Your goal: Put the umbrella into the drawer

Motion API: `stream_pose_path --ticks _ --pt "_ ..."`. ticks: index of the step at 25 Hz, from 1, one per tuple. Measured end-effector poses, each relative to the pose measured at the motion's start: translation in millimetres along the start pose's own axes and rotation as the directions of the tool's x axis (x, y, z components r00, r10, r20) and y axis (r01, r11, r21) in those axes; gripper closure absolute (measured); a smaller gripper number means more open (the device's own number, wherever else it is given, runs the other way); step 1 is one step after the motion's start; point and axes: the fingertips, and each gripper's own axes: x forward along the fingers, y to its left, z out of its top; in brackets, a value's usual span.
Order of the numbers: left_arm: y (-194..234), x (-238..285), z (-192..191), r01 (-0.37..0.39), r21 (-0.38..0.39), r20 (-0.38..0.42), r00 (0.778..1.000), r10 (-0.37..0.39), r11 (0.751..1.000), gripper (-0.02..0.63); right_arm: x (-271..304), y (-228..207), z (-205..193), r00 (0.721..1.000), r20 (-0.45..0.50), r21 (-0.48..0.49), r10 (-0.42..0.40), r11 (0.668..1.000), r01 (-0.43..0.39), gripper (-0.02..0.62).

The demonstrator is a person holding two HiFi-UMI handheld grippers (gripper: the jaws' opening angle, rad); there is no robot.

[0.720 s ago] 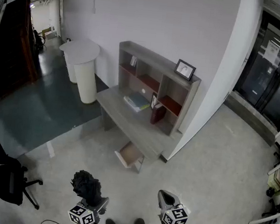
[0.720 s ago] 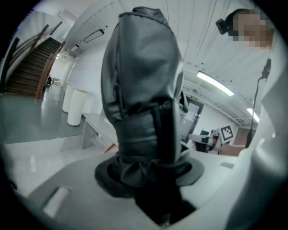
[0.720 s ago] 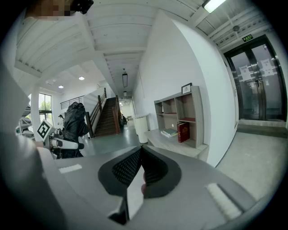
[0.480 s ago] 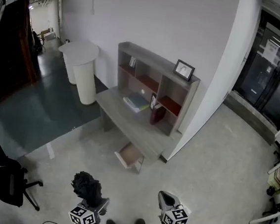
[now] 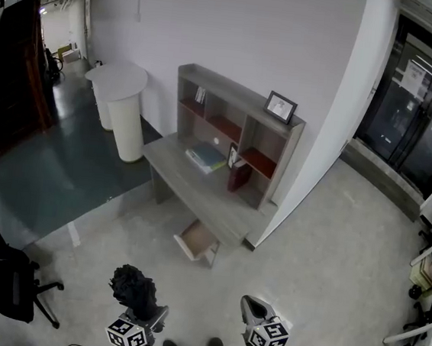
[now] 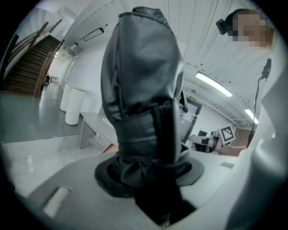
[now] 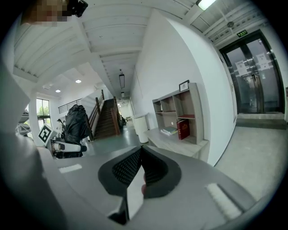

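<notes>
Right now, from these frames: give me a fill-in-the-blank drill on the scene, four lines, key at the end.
1. The left gripper is shut on a folded black ____.
2. The right gripper, jaws together, holds ____.
3. Under the desk, the drawer stands ____.
4. On top of the shelf unit stands a ____.

Missing words: umbrella; nothing; open; picture frame.

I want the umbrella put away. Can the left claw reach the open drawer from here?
Probably not yet. The left claw, shut on the umbrella, is far from the drawer under the desk. Only bare floor lies between, so walking closer should do.
</notes>
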Motion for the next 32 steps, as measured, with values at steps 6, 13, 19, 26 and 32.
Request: stream_pose_path --ticks 6,13,19,26,32 --pt "3.7 -5.4 -2.4 0.016 -0.005 -0.001 1.000 -0.016 1.000 0.399 -1.5 8.6 -7.8 1.000 -0.007 0.011 -0.020 1.000 0.020 0.591" --pt "18.3 -22.7 -8.9 0.030 -0.008 -0.019 0.999 -0.030 1.000 0.399 4.2 25.5 -19.7 0.998 -0.032 0.022 -0.057 0.998 0.057 0.591" --pt "35.1 -39.9 -8.7 0.040 -0.006 -0.031 0.999 -0.040 0.999 0.399 13.5 53.5 -30.0 0.997 -0.046 0.029 -0.063 0.997 0.065 0.591" --pt "53.3 -60.6 -9.6 0.075 0.006 -0.048 0.996 -0.075 0.997 0.399 22.6 88.0 -42.2 0.996 -0.051 0.029 -0.080 0.996 0.081 0.591" --pt "70.1 -75.2 -13.9 0.097 0.012 -0.064 0.993 -0.096 0.995 0.399 23.9 105.4 -52.3 0.993 -0.051 0.040 -0.110 0.993 0.112 0.591"
